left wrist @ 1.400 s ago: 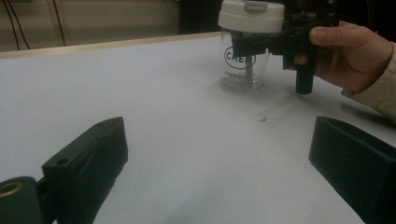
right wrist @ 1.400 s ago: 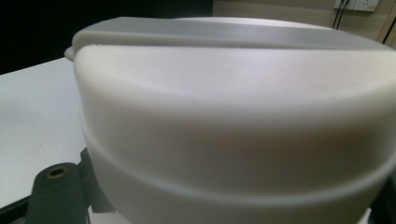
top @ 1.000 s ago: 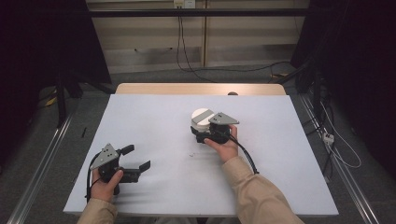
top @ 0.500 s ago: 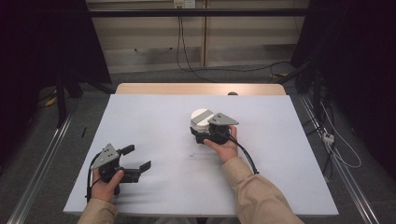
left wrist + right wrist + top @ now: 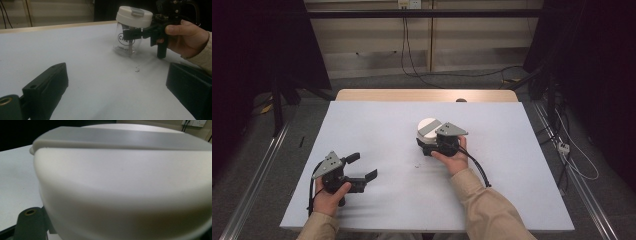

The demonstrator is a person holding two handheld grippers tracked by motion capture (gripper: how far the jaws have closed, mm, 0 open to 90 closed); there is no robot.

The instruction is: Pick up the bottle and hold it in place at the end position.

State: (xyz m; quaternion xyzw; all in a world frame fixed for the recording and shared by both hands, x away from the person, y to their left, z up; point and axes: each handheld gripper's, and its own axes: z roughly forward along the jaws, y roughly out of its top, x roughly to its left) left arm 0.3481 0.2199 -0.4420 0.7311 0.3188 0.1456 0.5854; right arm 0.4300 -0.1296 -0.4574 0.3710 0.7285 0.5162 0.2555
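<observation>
The right gripper [image 5: 432, 141] has its black jaws closed on a clear plastic jar [image 5: 126, 42], gripping its see-through body just under the broad white lid [image 5: 134, 16]; in the left gripper view one dark jaw crosses the front of the jar over its printed lettering, right of centre in the upper part of the frame. The jar stands upright on the white table [image 5: 377, 125], its base down on the surface, with a grey tab set into the top of the lid. In the right gripper view the lid looms very close, its pale rim spanning the frame. In the high view the jar sits a little above and right of the frame's centre, the lid peeking out past the grey three-cornered plate on the gripper, with the person's right hand [image 5: 453, 159] wrapped round the handle below it and a beige sleeve running to the bottom edge. A small speck of debris [image 5: 137, 69] lies on the table just in front of the jar. Well apart, at the lower left of the high view, the left gripper [image 5: 365, 167] rests near the table's front edge in the left hand [image 5: 328, 197], its jaws spread wide with nothing between them.
</observation>
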